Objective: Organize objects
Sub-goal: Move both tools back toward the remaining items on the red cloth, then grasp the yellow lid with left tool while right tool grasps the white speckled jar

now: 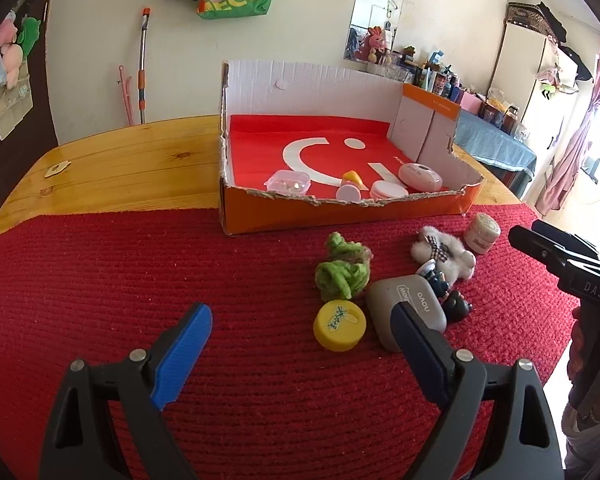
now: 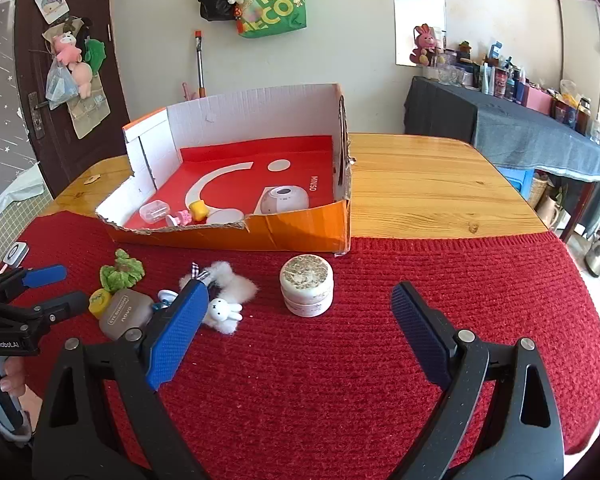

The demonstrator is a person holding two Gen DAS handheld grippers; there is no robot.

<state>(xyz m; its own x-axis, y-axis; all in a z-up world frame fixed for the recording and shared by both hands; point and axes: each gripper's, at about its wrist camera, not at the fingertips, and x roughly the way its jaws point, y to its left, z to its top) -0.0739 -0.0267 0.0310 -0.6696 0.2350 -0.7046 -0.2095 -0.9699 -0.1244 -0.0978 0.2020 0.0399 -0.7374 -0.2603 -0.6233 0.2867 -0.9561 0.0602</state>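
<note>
I have both sets of fingers spread apart and empty, so I judge I am between picks. Ahead of my right gripper, between its fingers, the jar stands alone on the red mat. Beyond it lies the box, which already holds a few small things. My left gripper faces the yellow cap, with the grey case at its right finger. Next, I think, the right goes forward, straddles the jar and closes on it.
</note>
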